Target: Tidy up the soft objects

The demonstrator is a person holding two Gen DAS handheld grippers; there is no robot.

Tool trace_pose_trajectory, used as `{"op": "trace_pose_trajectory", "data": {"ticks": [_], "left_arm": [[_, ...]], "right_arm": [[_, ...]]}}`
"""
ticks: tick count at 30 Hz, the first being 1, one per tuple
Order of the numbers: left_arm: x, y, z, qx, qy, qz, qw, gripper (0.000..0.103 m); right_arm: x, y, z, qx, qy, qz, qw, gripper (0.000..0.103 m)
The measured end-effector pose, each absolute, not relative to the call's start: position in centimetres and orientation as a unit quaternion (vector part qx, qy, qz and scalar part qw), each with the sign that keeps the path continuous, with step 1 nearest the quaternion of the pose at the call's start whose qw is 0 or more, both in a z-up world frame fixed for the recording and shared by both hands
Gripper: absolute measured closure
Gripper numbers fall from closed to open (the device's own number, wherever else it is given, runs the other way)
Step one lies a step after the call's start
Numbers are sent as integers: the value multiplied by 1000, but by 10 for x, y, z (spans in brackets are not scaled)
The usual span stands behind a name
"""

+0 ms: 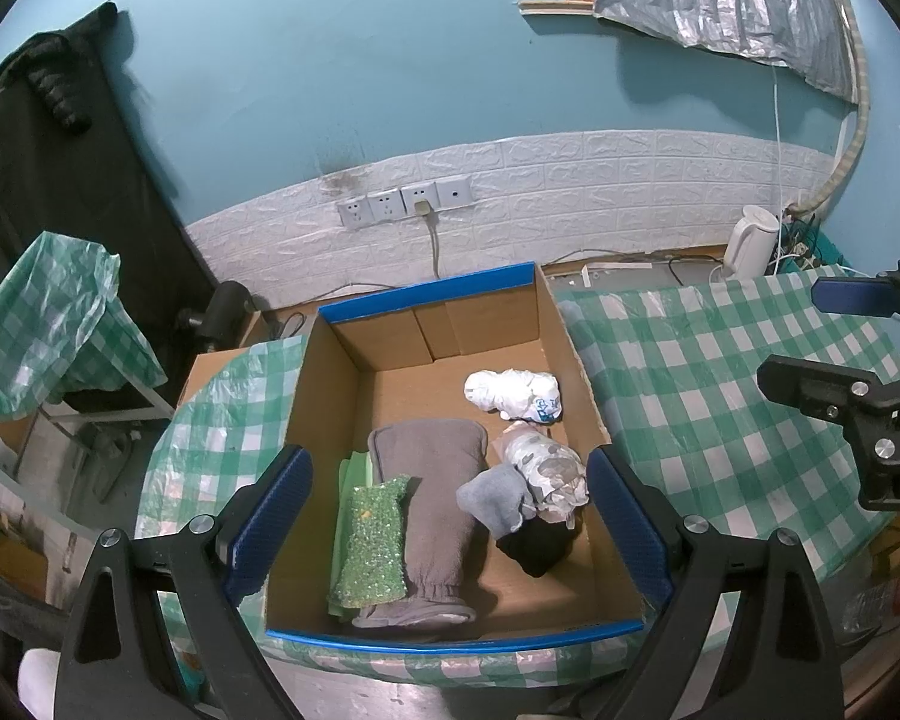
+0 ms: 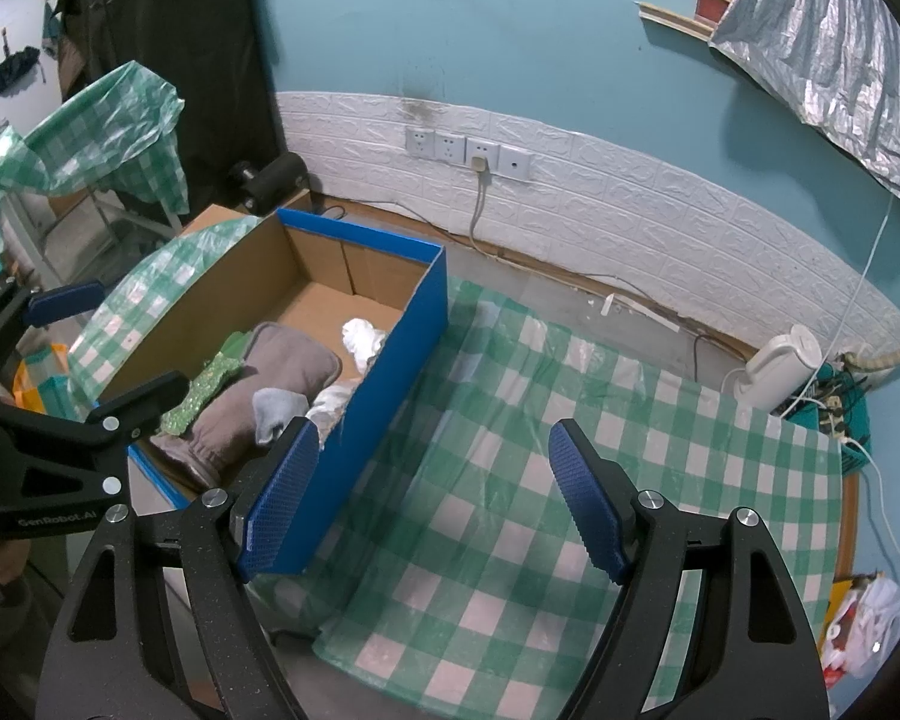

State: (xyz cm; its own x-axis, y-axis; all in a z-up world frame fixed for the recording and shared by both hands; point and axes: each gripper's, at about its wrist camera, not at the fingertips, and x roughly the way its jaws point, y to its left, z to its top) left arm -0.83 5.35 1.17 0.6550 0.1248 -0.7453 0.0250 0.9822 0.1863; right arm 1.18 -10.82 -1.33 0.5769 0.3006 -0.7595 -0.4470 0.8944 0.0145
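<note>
Left view looks into the box (image 1: 324,420): towel (image 1: 432,498), sponge (image 1: 372,546), socks (image 1: 498,498). Right view shows bare checked counter (image 2: 510,480). Left claw (image 1: 450,534) and right claw (image 2: 432,498) both gape wide, empty.

Left hand-held gripper (image 1: 450,516) agape, empty; right hand-held gripper (image 2: 435,498) agape, empty.

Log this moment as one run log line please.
left gripper: open, over cardboard box | right gripper: open, empty | tablecloth: nothing soft visible
</note>
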Motion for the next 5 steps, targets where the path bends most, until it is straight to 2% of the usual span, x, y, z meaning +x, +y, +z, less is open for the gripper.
{"op": "trace_pose_trajectory", "data": {"ticks": [5], "left_arm": [[-8,54,11,88,418,30,904,9]], "right_arm": [[12,-108,-14,-89,408,211,884,24]]}}
